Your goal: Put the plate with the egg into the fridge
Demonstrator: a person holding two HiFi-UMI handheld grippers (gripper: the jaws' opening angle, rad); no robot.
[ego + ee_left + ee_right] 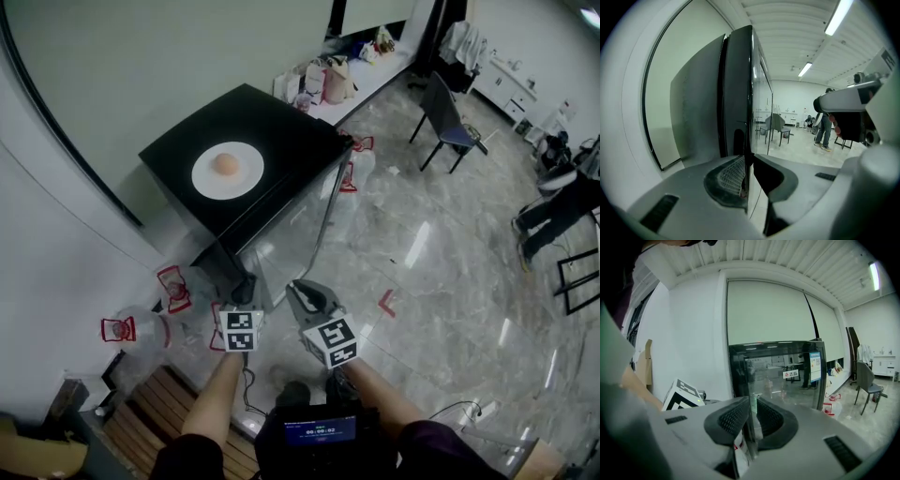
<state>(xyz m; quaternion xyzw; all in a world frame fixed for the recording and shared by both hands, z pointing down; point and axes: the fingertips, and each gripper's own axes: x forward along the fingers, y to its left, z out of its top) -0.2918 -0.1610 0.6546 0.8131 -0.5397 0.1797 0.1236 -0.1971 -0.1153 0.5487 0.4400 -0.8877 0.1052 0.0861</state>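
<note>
Egg (225, 164) rests in the middle of the white plate (246, 178). The plate lies flat on the black top of the fridge (286, 122), with neither tool anywhere near it. Below it, the glass door (295, 234) looks shut to me in the head view and in the right gripper view.

I read the step in hand as getting that door open before anything goes near the plate. My left gripper (749, 161) is low at the fridge's near front corner. Its jaws are a narrow slit apart and lined up with the dark upright edge of the door. I see nothing pinched between the pads. To do this well I would close squarely on that free edge and swing the door slowly and wide. A jolt to the cabinet could set the egg rolling on the plate above.

My right gripper (753, 404) is just beside the left one and a little further out, facing the glass front. Its jaws are barely parted and empty. I judge it the better one for the plate: come up afterwards, take the rim on the near side and keep the plate level.

Both tools sit well below the plate and well apart from it, down near the floor (441, 253).
</note>
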